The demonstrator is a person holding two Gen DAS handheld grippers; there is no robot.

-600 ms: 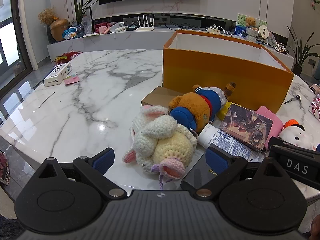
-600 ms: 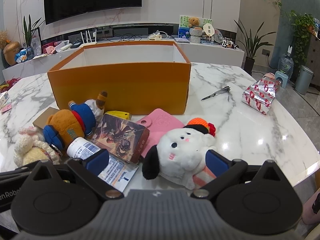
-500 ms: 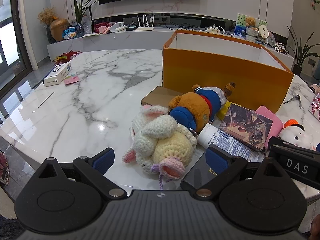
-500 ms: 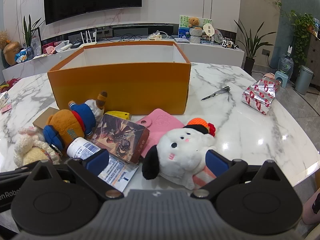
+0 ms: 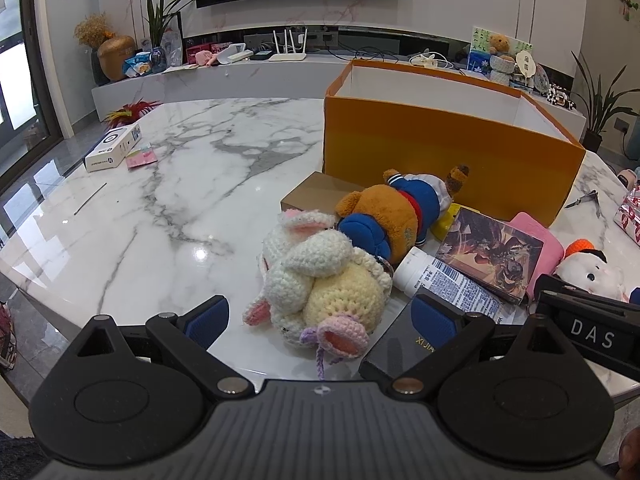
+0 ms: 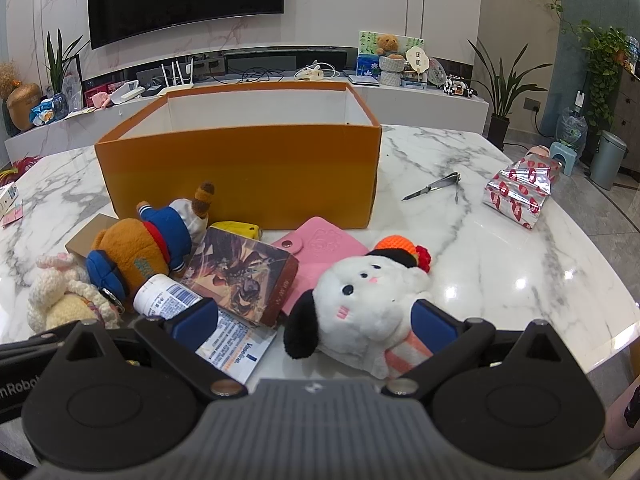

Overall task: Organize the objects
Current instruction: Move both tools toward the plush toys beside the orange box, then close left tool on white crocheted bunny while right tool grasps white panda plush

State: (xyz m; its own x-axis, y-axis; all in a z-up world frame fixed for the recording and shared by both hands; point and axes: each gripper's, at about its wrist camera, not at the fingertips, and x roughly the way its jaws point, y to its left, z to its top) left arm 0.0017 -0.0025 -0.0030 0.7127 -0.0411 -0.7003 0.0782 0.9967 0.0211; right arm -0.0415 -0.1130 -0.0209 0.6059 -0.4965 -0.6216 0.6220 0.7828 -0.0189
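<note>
The left hand-held gripper (image 5: 322, 318) hangs wide open and empty over the crochet rabbit (image 5: 320, 284), which lies straight ahead between its fingers, long axis pointing away. The right hand-held gripper (image 6: 316, 320), equally released, frames the white plush dog (image 6: 368, 300). Beyond both, a brown bear (image 5: 394, 210), a bottle (image 6: 168, 298) and a book (image 6: 240, 276) crowd the surface (image 5: 180, 200) before the orange box (image 6: 240, 168)

Right gripper (image 6: 314, 322) hangs wide open over the white plush dog (image 6: 368, 300) near the marble table's (image 6: 500, 264) front edge, orange box (image 6: 240, 172) behind.
</note>
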